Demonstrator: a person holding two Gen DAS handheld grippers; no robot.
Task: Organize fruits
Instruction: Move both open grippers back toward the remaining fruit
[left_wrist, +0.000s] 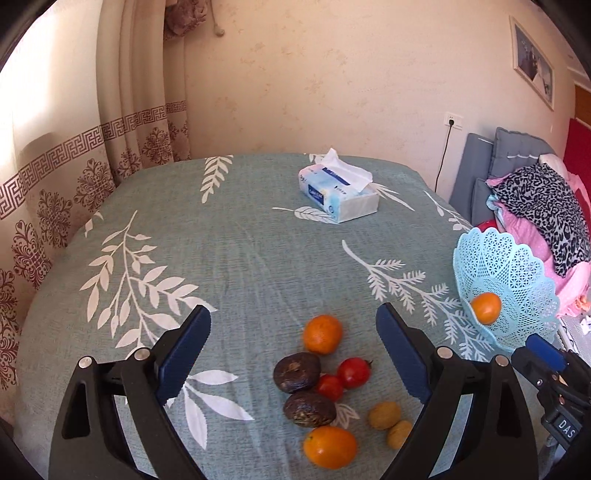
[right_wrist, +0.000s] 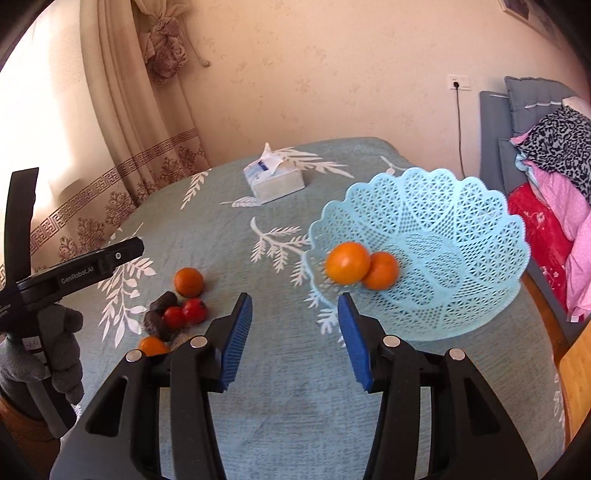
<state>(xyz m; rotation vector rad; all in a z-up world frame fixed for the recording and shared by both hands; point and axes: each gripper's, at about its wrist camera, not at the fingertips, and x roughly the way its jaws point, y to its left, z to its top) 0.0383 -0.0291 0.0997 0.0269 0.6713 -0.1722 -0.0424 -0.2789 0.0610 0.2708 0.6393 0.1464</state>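
The left gripper (left_wrist: 293, 325) is held wide open and empty, so the loose fruit pile (left_wrist: 325, 387) is framed between its fingers. The right gripper (right_wrist: 295, 314) is likewise spread and empty; two oranges (right_wrist: 360, 265) are cradled in the basket (right_wrist: 461, 229) just beyond its right finger.

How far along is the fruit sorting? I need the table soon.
Two oranges lie in the blue basket. Left gripper and right gripper are open, holding nothing. Left on the cloth: two oranges, two tomatoes, two dark fruits, two small yellow ones.
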